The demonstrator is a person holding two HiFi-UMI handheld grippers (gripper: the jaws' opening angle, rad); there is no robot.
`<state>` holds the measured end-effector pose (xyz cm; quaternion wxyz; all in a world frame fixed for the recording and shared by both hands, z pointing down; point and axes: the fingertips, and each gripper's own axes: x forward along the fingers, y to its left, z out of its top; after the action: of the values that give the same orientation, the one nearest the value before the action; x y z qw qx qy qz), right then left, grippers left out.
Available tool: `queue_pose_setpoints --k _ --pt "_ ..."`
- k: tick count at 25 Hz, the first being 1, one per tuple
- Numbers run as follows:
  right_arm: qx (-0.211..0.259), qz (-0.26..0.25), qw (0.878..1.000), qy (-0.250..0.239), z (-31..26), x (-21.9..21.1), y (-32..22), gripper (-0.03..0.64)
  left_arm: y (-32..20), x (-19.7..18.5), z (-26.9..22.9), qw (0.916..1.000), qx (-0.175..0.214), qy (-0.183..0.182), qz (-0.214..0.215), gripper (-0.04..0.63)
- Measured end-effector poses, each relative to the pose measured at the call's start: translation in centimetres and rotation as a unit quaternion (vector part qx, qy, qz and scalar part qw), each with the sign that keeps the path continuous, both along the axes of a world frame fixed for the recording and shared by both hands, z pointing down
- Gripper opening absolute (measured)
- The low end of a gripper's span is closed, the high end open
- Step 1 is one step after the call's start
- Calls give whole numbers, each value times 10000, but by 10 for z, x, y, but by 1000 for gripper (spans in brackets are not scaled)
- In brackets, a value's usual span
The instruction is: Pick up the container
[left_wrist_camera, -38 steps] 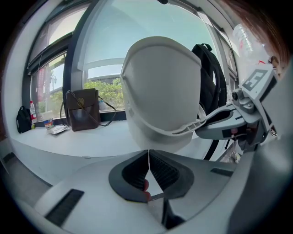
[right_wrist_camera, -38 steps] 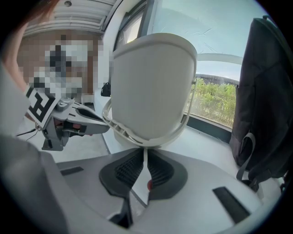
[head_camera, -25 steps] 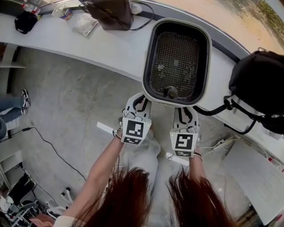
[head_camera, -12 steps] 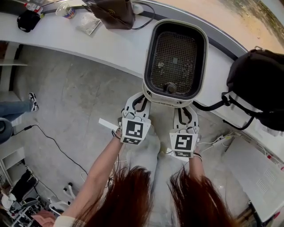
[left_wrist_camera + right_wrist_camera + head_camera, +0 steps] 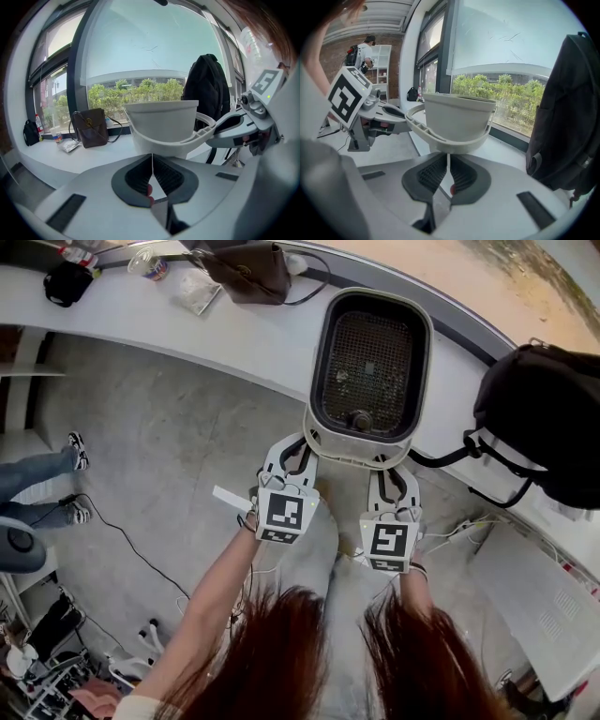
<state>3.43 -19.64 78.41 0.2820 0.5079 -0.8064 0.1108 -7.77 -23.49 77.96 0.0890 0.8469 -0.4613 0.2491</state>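
The left claw (image 5: pixel 151 160) is shut on the thin near rim of the container (image 5: pixel 371 362), and the right claw (image 5: pixel 447 163) is clamped on the same rim just beside it. The container is held straight ahead of both claws, over the near edge of the tabletop (image 5: pixel 234 334). Farther back, a brown bag (image 5: pixel 246 268) is seen at the far edge and a black backpack (image 5: pixel 544 418) toward the right end.
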Motion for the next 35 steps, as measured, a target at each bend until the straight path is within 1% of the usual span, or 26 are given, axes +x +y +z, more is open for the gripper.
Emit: queue_pose_setpoints --k 7,15,23,31,35 --pt "-7 44 10000 -2 -24 0 0 26 -1 -1 -25 10000 13 -19 12 18" --pt "-54 104 9999 -58 -48 1 0 26 -1 -2 -48 10000 -70 -39 9 18" --pt "-75 136 9999 -54 -67 4 -2 26 -4 -1 -65 9999 -52 -87 -4 20" --pt "-78 228 9997 -68 -86 7 -5 26 -7 -6 -82 9998 -59 -174 -10 20" --pt "-28 277 9996 -72 -98 7 -10 26 -11 -13 -93 9996 17 -263 -47 20"
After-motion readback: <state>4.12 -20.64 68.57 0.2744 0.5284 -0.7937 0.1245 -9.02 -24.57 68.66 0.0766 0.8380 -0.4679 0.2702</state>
